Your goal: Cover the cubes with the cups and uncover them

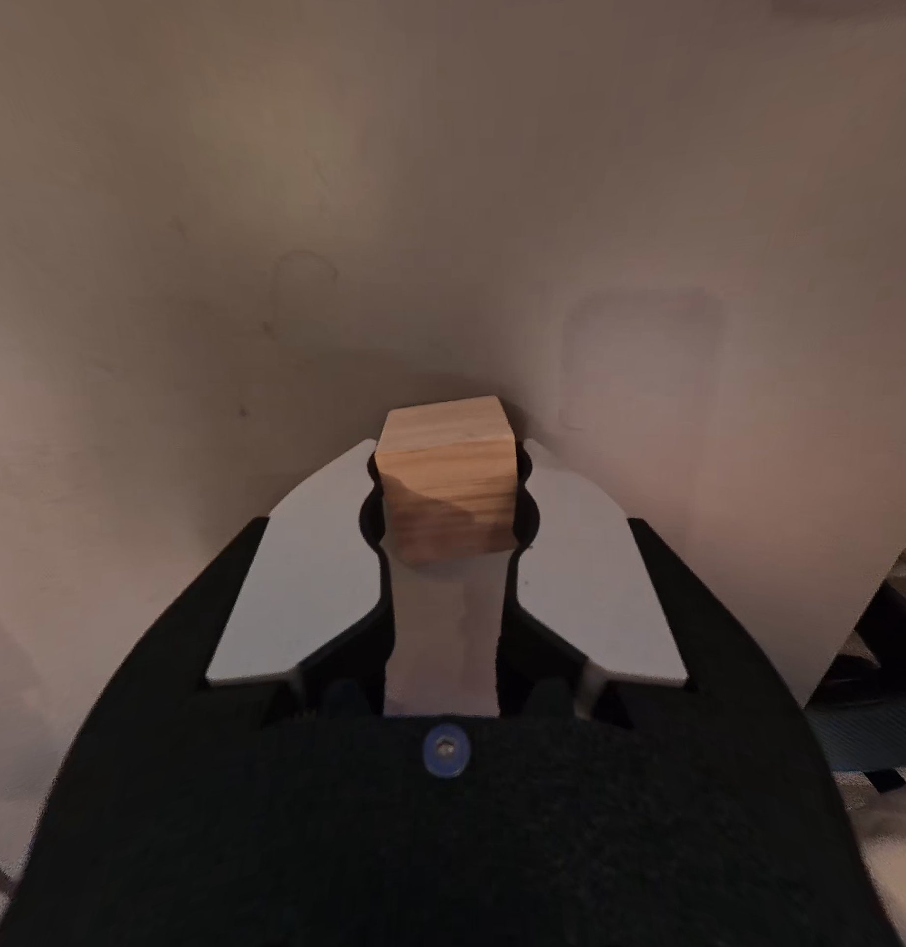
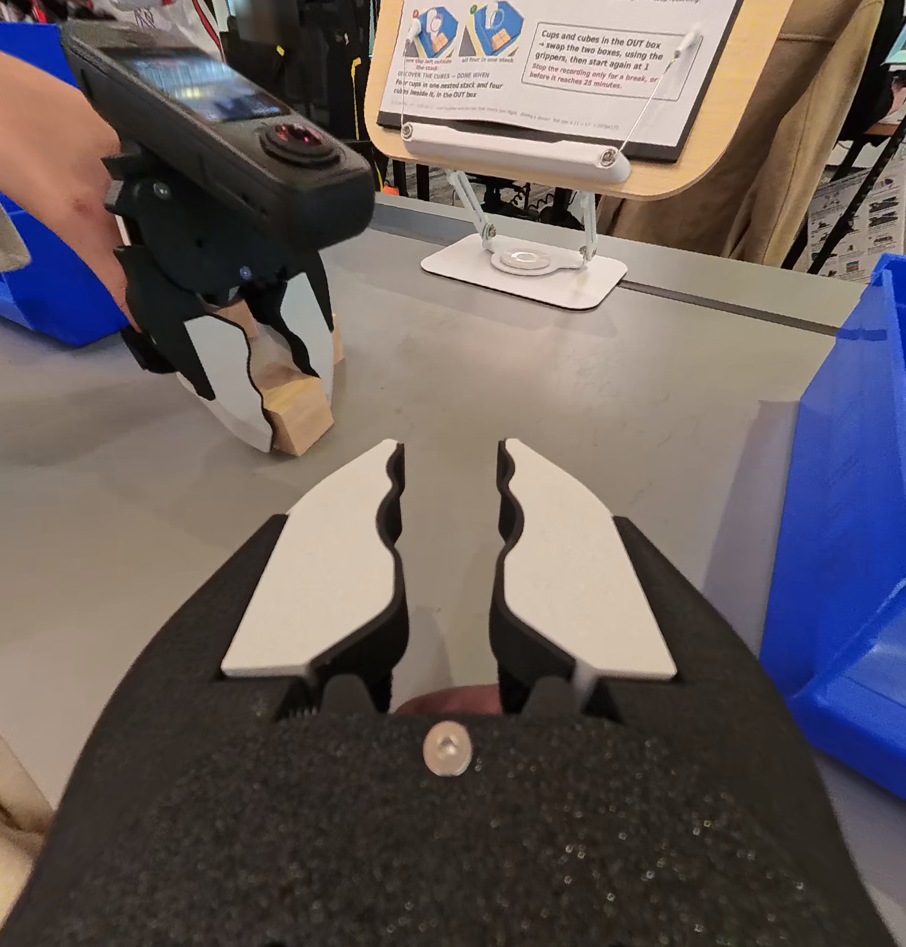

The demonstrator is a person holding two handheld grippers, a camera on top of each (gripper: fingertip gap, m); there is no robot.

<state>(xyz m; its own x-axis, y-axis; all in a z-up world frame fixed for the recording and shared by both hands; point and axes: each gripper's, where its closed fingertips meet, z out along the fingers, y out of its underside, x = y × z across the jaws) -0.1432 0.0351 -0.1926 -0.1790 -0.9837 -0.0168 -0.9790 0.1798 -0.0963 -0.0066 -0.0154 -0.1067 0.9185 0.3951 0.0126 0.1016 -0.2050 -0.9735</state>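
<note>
My left gripper (image 1: pixel 448 456) is shut on a light wooden cube (image 1: pixel 448 492), pointing down at the grey table (image 1: pixel 184 256). In the right wrist view the left gripper (image 2: pixel 294 416) holds this cube (image 2: pixel 299 417) tilted, low on the table at the left. I cannot tell whether the cube touches the table. Two more wooden cubes, one (image 2: pixel 242 313) and another (image 2: pixel 337 339), lie just behind it, partly hidden by its fingers. My right gripper (image 2: pixel 451 445) is open and empty, just above the table, to the right of the held cube. No cup is in view.
A blue bin (image 2: pixel 861 512) stands close on the right. Another blue bin (image 2: pixel 41 287) is at the far left behind a hand (image 2: pixel 46 169). A sheet stand with a white base (image 2: pixel 528 271) is at the table's back, and bare table (image 2: pixel 543 384) lies between.
</note>
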